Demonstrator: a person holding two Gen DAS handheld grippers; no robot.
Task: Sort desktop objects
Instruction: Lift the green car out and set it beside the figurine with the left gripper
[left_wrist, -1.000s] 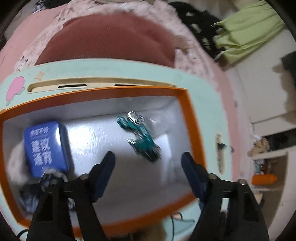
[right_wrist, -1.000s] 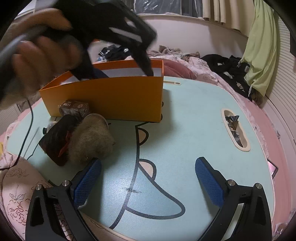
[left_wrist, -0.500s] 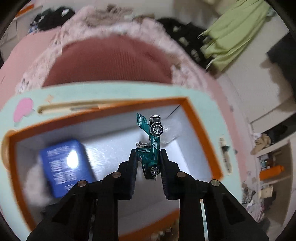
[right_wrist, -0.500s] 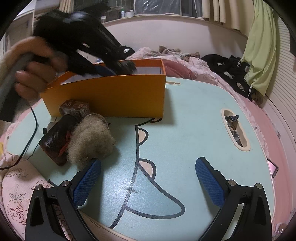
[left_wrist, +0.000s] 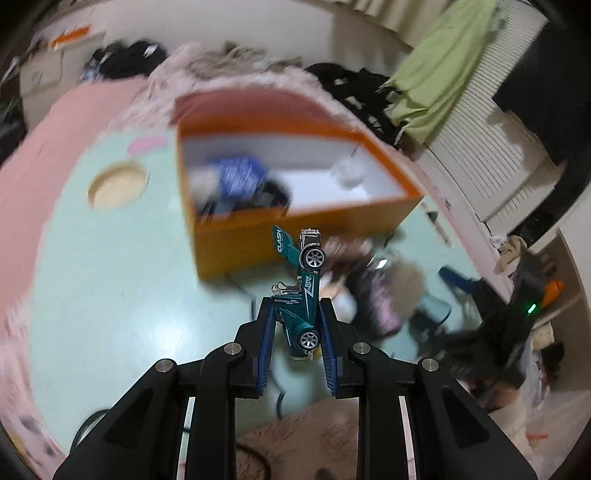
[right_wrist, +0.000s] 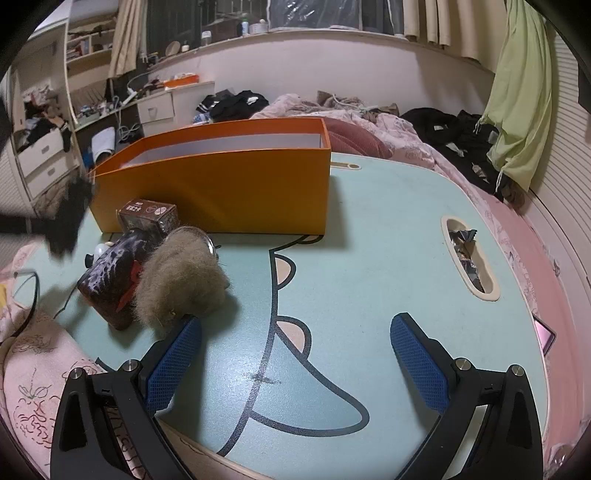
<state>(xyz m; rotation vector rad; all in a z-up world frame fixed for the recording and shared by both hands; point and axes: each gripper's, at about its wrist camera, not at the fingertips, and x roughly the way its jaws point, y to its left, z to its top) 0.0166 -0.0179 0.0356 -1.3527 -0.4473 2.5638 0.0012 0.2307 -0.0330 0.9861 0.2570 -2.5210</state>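
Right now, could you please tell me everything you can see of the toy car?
The toy car is a small teal racer, seemingly die-cast metal, with silver spoked wheels, white lettering and a rear wing. It stands on end, wing uppermost, clamped at its lower half between the blue pads of the left claw. It hangs above the mint tabletop, in front of the orange box, touching only the pads.

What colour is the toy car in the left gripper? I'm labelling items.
Teal green with white lettering; the toy car shows best in the left wrist view.

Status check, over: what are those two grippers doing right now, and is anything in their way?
Left gripper shut on teal toy car, outside orange box. Right gripper open, empty, over table. Furry pouch beside its left finger.
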